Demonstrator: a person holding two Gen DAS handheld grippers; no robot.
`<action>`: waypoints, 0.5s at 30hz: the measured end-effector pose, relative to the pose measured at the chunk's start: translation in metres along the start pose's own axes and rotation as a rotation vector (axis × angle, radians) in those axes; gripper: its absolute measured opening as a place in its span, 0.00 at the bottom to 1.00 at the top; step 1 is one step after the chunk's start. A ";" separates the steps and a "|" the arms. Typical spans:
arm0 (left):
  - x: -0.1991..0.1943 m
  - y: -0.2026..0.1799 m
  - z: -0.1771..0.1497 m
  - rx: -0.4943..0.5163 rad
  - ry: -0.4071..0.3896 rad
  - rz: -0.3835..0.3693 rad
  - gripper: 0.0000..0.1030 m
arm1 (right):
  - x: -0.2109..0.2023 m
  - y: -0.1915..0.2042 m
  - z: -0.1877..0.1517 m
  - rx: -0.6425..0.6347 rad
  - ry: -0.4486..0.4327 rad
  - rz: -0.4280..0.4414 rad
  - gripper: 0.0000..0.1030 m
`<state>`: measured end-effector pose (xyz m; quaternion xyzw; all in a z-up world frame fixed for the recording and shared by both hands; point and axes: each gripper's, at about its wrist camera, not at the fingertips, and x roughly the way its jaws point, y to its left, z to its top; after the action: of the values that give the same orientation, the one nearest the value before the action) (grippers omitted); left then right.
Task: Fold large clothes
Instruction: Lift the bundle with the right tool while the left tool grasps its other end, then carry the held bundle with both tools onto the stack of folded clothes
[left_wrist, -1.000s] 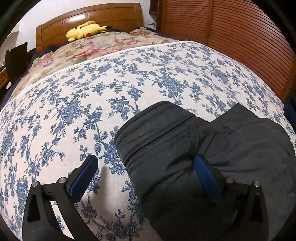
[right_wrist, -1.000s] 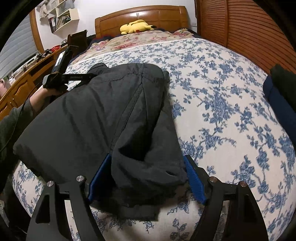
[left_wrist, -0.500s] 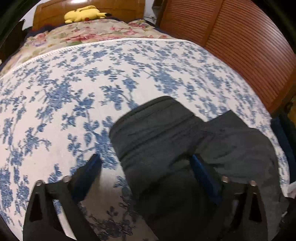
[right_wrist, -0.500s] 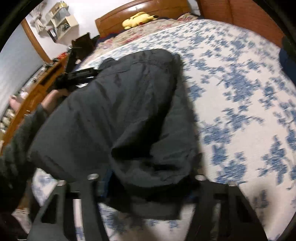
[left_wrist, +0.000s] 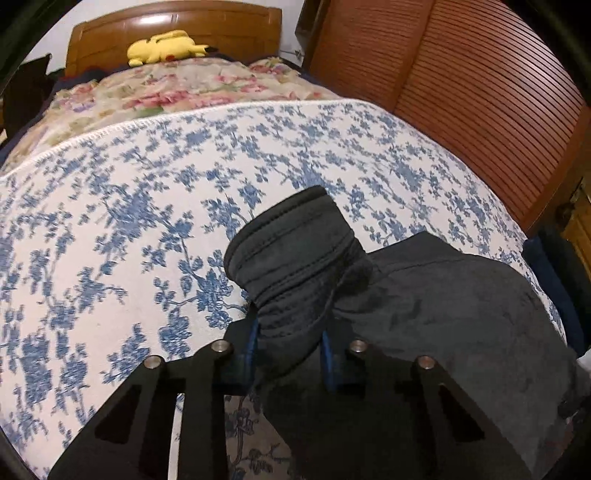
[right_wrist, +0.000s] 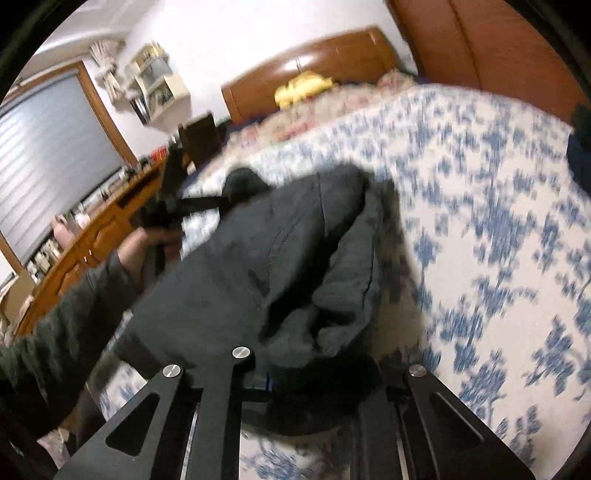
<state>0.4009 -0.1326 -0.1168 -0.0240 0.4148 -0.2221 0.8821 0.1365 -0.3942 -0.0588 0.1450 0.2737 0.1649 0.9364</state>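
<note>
A dark grey garment (left_wrist: 424, 314) lies on the blue-flowered bed cover (left_wrist: 147, 221). My left gripper (left_wrist: 290, 350) is shut on the garment's ribbed end (left_wrist: 295, 251), which sticks up between the blue pads. In the right wrist view, my right gripper (right_wrist: 317, 384) is shut on a bunched fold of the same garment (right_wrist: 266, 266), lifted off the bed. The left gripper (right_wrist: 207, 201) also shows there, held by a hand, pinching the far end.
A yellow plush toy (left_wrist: 166, 46) lies by the wooden headboard (left_wrist: 177, 22) on a pink-flowered quilt (left_wrist: 177, 92). Slatted wooden doors (left_wrist: 461, 92) stand at the right. A wooden dresser (right_wrist: 85, 243) runs along the left of the bed. Dark folded cloth (right_wrist: 580, 147) lies at the right edge.
Both grippers have closed on the garment. The left took hold of the ribbed end; the right pinched the near fold and lifted and tilted with it.
</note>
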 end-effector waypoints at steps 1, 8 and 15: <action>-0.006 -0.003 0.001 0.001 -0.012 0.006 0.24 | -0.004 0.003 0.003 -0.012 -0.021 -0.006 0.13; -0.060 -0.042 0.015 0.067 -0.121 0.040 0.19 | -0.030 0.006 0.016 -0.062 -0.098 -0.022 0.12; -0.110 -0.115 0.044 0.135 -0.229 0.004 0.18 | -0.104 0.004 0.038 -0.153 -0.200 -0.093 0.11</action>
<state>0.3299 -0.1970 0.0170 0.0111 0.2955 -0.2438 0.9237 0.0747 -0.4375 0.0218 0.0760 0.1720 0.1262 0.9740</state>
